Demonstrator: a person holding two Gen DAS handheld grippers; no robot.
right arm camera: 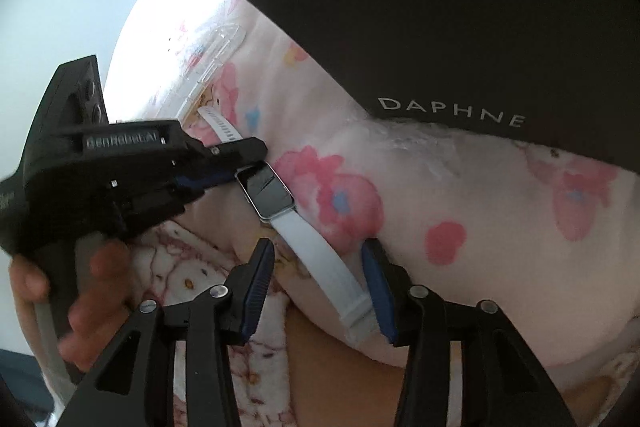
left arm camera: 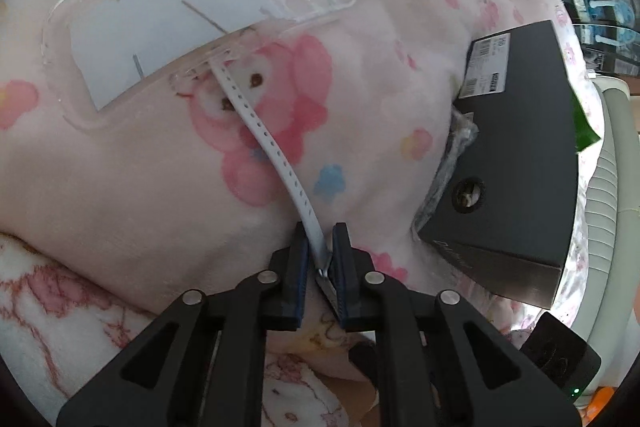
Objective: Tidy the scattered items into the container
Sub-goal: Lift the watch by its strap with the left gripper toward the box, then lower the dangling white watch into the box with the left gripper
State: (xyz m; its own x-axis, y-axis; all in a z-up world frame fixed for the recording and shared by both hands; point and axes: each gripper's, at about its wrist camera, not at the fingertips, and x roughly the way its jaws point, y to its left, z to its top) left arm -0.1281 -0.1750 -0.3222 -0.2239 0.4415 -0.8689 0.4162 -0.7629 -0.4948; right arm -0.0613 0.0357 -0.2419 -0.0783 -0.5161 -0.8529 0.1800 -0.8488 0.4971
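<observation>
- The smartwatch [right arm camera: 269, 195] lay on a pink cartoon-print blanket [left arm camera: 120, 167], between the clear phone case [left arm camera: 192, 27] and the black box [right arm camera: 460, 27] marked DAPHNE, touching neither as far as could be seen.
- The left gripper [left arm camera: 320, 251] had its jaws clamped on the perforated white strap [left arm camera: 264, 131], close to the watch body.
- The right gripper [right arm camera: 320, 275] had its jaws apart, straddling the plain buckle strap [right arm camera: 320, 267] without pressing it.
- It looked light; the straps appeared soft and floppy, so either would probably sag when lifted.
- The glass face seemed slick and breakable; a strap close to the body seemed the safer place to grip.
- Its long axis ran strap-tip to strap-tip, diagonally: the perforated end pointed toward the phone case, the buckle end toward the right gripper, the face upward.
</observation>
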